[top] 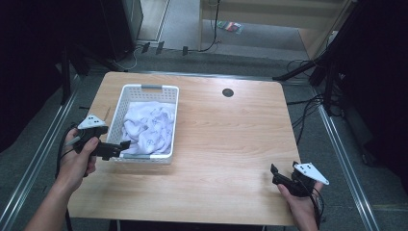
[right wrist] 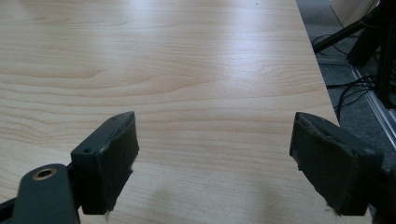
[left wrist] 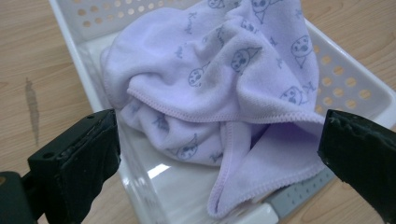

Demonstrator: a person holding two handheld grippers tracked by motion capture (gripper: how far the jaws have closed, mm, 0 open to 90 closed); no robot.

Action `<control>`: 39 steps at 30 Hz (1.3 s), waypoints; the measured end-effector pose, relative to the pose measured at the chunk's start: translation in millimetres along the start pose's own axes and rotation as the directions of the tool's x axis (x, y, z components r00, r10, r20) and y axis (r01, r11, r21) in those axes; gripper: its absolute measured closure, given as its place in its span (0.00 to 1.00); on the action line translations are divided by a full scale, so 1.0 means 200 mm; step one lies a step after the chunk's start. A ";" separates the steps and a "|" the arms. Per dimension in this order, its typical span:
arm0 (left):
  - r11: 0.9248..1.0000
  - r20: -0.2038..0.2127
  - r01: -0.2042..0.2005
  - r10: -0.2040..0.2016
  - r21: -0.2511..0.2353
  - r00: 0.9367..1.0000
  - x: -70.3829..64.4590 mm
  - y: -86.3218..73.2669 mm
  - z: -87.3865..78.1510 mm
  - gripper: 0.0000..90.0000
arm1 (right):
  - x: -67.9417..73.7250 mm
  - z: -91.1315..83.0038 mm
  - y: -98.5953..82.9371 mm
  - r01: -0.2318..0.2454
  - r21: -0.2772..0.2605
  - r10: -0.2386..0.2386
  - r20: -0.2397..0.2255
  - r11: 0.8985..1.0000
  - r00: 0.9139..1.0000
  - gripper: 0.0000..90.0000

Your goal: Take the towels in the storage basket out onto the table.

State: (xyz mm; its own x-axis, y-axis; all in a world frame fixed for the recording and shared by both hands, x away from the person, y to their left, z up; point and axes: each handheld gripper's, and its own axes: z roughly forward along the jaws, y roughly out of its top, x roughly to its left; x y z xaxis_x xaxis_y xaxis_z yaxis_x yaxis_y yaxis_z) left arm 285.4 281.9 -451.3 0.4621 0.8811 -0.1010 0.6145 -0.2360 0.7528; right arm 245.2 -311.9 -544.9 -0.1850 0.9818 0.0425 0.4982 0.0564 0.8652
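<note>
Left tool (top: pixel 126 144) is held wide open at basket (left wrist: pixel 348 88) corner, towel (left wrist: pixel 219 93) bunched inside. Right tool (right wrist: pixel 212 163) is kept open, empty, over tabletop (right wrist: pixel 187 70). Risk: basket rim could get pinched w/ towel hem, so basket is dragged.

Surface: a light wooden table (top: pixel 226 144) with rounded corners, pale grain running across it.
Hole: a small round black cable grommet (top: pixel 228 92) sits near the far edge.
Mark: a dark narrow stain (left wrist: pixel 31 107) lies in the wood just beside the basket.
On it: a white perforated plastic basket (top: pixel 144 89) stands on the left half, holding a crumpled pale lilac printed towel (top: pixel 146 126).
</note>
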 end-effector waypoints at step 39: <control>0.967 -0.014 -0.076 0.081 0.243 0.997 -0.04 0.29 0.45 0.00 | 0.00 0.00 0.00 0.008 0.001 -0.008 -0.020 1.000 1.000 0.17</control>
State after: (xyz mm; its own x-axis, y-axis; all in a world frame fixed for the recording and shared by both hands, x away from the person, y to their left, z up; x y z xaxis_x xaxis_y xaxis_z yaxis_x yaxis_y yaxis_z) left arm 375.7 224.4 -465.9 0.5018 0.8644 -0.0304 0.7146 -0.3945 0.5777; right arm 245.0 -312.4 -544.8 -0.2059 0.9775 0.0454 0.4976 0.0647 0.8650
